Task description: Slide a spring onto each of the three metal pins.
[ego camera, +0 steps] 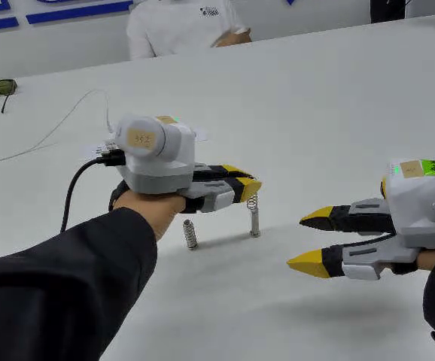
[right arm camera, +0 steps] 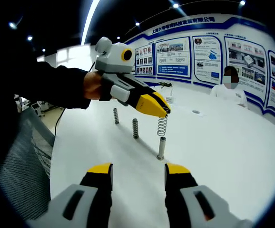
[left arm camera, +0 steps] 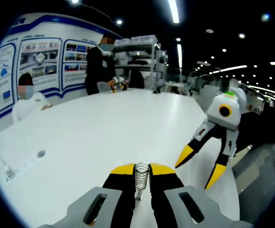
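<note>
In the head view, the left gripper (ego camera: 254,188) was clenched on a spring (ego camera: 252,201). The spring hung upright right over a bare pin (ego camera: 255,224) on the white table (ego camera: 315,113). A second spring (ego camera: 190,234) stood near that pin. The right gripper (ego camera: 310,241) hovered well apart from them, jaws released and holding nothing, tips pointing toward the pin.

In the left gripper view, the yellow tips of the left gripper (left arm camera: 141,167) pinched the spring (left arm camera: 141,176), and the pin (left arm camera: 138,194) showed just under it. The right gripper (left arm camera: 198,168) hung over the table (left arm camera: 104,123), jaws spread.

In the right gripper view, the right gripper (right arm camera: 138,170) gaped with nothing between its jaws. Beyond it, the left gripper (right arm camera: 162,110) held the spring (right arm camera: 162,126), whose lower end was at the top of the pin (right arm camera: 161,148). Whether the two touched could not be told. Further back, the second spring (right arm camera: 135,128) and a third spring (right arm camera: 115,116) stood upright in a row, each on its own pin.
</note>
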